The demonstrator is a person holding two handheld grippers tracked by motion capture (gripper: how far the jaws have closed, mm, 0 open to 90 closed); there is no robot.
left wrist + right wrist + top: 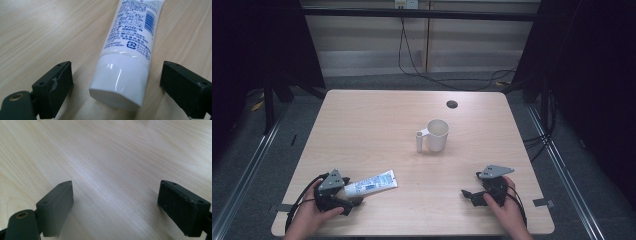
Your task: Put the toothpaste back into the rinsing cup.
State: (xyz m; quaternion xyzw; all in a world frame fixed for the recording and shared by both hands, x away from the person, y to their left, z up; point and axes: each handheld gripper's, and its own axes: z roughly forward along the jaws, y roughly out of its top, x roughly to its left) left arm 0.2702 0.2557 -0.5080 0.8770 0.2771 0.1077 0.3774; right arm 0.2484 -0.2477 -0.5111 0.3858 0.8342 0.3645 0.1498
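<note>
On the pale wood table (377, 125), a white tube (130, 42) lies flat near the front left, cap end between the wide, untouching jaws of the left gripper (116, 85); likely light, soft-bodied and slick, best gripped at the rigid ribbed cap (120, 80); right gripper (116, 205) wide open, empty.

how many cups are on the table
1: a white cup with a handle stands right of the table's centre, beyond both grippers. None seems hidden.
</note>
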